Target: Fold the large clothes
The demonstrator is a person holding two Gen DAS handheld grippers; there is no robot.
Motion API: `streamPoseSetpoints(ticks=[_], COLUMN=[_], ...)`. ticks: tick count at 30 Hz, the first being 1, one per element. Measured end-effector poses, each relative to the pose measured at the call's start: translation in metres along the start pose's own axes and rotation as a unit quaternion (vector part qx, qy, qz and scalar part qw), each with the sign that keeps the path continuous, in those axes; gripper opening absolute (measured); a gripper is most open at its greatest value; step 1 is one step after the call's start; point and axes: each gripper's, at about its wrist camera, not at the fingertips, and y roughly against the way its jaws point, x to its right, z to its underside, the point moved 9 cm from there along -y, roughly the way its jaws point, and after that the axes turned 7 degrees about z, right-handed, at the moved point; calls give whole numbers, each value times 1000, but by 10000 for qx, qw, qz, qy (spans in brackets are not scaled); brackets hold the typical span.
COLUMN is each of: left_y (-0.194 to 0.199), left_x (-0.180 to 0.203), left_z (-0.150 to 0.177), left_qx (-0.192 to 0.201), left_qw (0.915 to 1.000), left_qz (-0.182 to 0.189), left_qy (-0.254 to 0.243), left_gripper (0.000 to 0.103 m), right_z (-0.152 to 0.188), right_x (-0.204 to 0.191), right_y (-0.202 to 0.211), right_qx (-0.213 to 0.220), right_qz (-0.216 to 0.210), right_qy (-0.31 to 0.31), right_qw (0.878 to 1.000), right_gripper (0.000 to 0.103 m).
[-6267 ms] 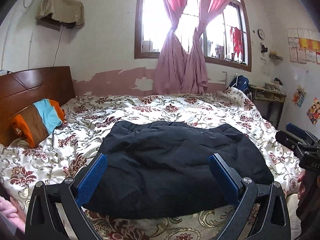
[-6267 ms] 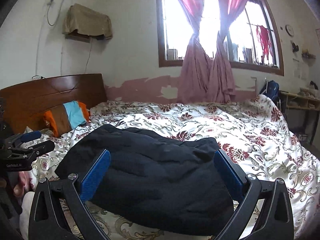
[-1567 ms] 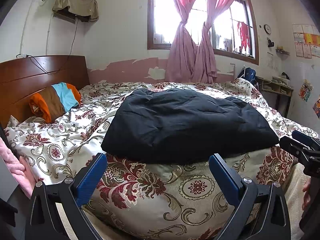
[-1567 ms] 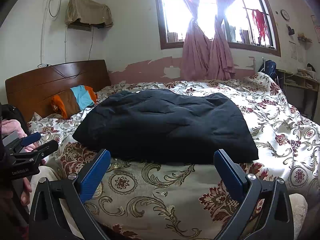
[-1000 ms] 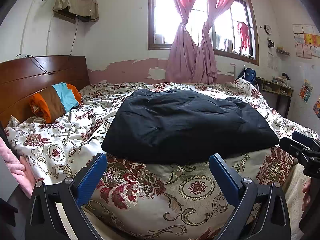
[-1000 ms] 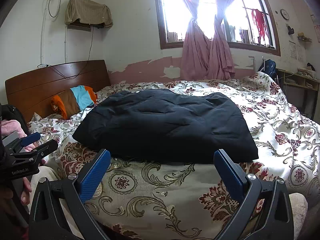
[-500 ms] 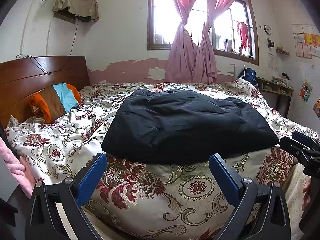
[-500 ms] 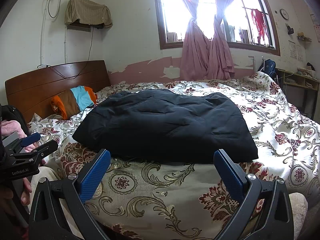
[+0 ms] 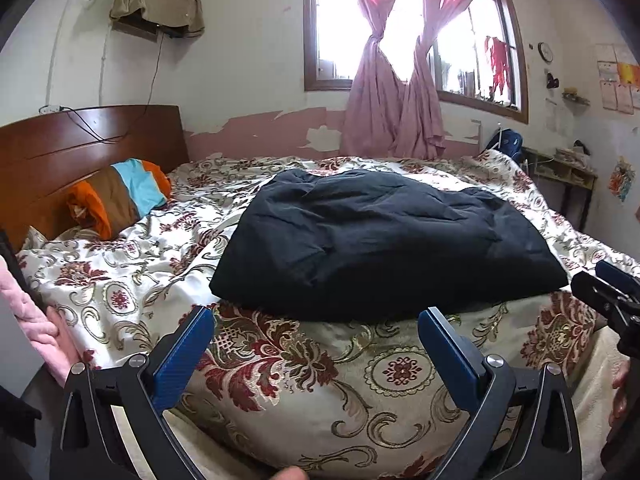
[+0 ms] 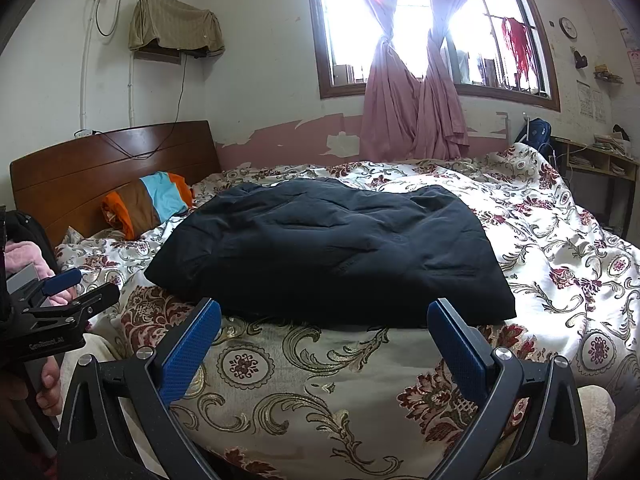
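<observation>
Here, a dark folded garment (image 9: pixel 380 240) is seen lying flat as a puffy rectangle on the floral bedspread (image 9: pixel 132 280), toward the near edge of the bed and roughly centred. The left gripper (image 9: pixel 314 334) is held off the near edge of the bed with its blue-padded fingers (image 9: pixel 182 356) spread wide and nothing between them; the garment's near hem is framed just beyond the fingertips, apart from them. The right gripper (image 10: pixel 324 330) is held likewise, fingers (image 10: pixel 456 350) parted and empty, short of the garment's near edge. Each gripper is caught at the side of the other's view, low beside the bed.

No object is found between either gripper and the garment; only the draped front of the bedspread is crossed. To the far left, a striped orange, brown and blue pillow (image 9: pixel 120 196) is propped against the wooden headboard (image 9: pixel 80 140), well apart from the garment. On the far wall, a window (image 10: pixel 420 28) with knotted pink curtains (image 10: pixel 412 108) is seen, and a cloth-covered wall unit (image 10: pixel 176 28) is mounted above the headboard. At the far right a low shelf (image 10: pixel 596 164) is placed beside the bed.
</observation>
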Motion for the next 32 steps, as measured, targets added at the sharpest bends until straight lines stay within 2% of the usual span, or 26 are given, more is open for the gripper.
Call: streamPoseSetpoints(ticks=[32], left_y=[-12], left_x=[17], left_z=[7], left_qx=[-145], left_qw=[9997], left_qz=[44], left_qy=[-197], left_gripper=[103], right_z=[13], right_x=[6], right_y=[-15], right_qx=[-189], right_qz=[102], right_qy=[-289], right_qw=[9994], right_gripper=[101])
